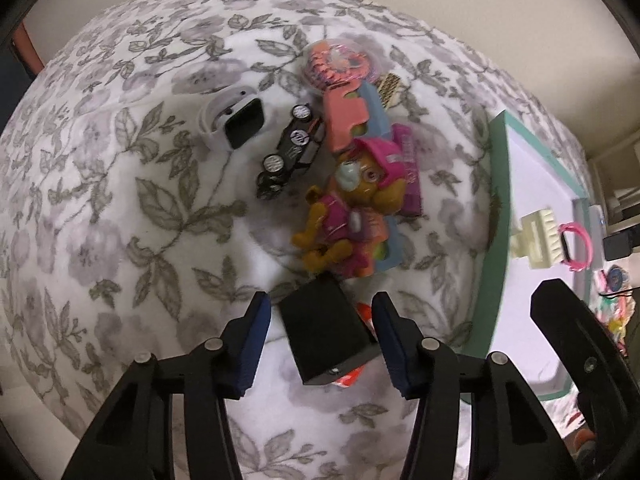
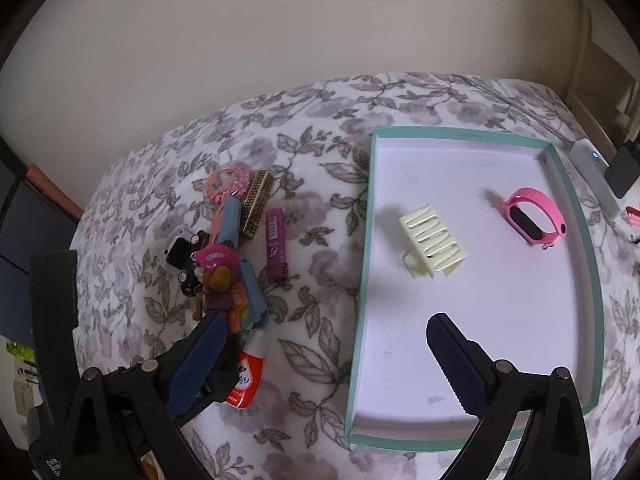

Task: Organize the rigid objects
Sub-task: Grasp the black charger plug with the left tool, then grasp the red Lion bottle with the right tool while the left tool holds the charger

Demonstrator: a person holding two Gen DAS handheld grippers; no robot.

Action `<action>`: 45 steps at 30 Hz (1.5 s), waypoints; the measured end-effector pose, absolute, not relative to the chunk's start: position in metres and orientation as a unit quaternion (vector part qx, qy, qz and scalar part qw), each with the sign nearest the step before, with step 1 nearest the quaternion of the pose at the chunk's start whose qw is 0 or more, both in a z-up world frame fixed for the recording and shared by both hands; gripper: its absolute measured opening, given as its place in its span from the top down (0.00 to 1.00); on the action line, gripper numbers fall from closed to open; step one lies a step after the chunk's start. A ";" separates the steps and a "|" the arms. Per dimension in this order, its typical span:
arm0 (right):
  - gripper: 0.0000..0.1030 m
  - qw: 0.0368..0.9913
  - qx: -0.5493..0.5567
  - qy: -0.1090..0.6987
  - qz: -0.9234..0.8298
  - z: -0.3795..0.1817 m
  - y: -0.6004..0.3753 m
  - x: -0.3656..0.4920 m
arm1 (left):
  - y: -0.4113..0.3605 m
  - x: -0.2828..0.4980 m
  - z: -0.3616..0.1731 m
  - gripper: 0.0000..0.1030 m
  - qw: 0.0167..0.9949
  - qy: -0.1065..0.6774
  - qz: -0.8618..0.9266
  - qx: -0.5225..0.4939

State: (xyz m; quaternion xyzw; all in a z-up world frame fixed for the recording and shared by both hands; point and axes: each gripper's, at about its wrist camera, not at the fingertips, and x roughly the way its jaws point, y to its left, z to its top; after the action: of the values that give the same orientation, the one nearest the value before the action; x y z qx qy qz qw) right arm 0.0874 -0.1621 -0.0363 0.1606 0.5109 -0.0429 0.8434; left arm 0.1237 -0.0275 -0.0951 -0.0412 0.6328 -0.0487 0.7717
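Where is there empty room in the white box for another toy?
The white tray holds only the cream hair claw and the pink wristband. Its near half, below the claw, is bare, and so is the far left corner. The blanket left of the tray is crowded around the pup figure and the black toy car.

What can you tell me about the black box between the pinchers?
The black box is a small, plain, matte block with flat sides and sharp edges, maybe plastic. A tiny round hole shows on its near end. It lies tilted on the flowery blanket, partly over a red-and-white bottle. It sits between the blue pads of the left gripper, with a gap showing on each side, so nothing seems to squeeze it yet.
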 end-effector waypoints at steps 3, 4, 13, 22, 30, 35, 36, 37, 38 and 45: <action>0.01 0.841 0.156 0.518 -0.036 -0.041 -0.157 0.089 | -0.022 0.119 -0.095 0.48 0.772 0.634 -0.041 -0.030; 0.01 0.839 0.156 0.520 -0.034 -0.042 -0.155 0.090 | -0.020 0.118 -0.095 0.48 0.771 0.635 -0.042 -0.029; 0.02 0.828 0.159 0.538 -0.015 -0.054 -0.144 0.093 | -0.015 0.110 -0.107 0.48 0.760 0.650 -0.029 -0.015; 0.05 0.823 0.154 0.548 -0.006 -0.060 -0.137 0.095 | 0.006 0.112 -0.117 0.60 0.759 0.650 0.000 -0.036; 0.15 0.811 0.134 0.569 0.009 -0.074 -0.119 0.097 | 0.056 0.118 -0.117 0.60 0.763 0.637 0.072 -0.080; 0.16 0.801 0.115 0.586 0.021 -0.088 -0.103 0.100 | 0.083 0.118 -0.119 0.60 0.760 0.636 0.084 -0.104; 0.16 0.799 0.110 0.590 0.021 -0.091 -0.099 0.101 | 0.084 0.118 -0.119 0.59 0.759 0.637 0.083 -0.103; 0.16 0.798 0.105 0.593 0.022 -0.093 -0.096 0.101 | 0.083 0.118 -0.120 0.59 0.759 0.637 0.084 -0.102; 0.16 0.796 0.096 0.597 0.023 -0.096 -0.091 0.101 | 0.084 0.118 -0.120 0.59 0.759 0.637 0.084 -0.100; 0.19 0.790 0.041 0.612 0.019 -0.114 -0.067 0.103 | 0.087 0.119 -0.120 0.59 0.759 0.639 0.085 -0.097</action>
State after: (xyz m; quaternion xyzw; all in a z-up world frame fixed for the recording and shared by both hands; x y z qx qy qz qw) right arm 0.1033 -0.0673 -0.1141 0.0414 0.6117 0.0194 0.7898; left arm 0.1188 0.0872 -0.1203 -0.0969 0.6387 0.0845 0.7586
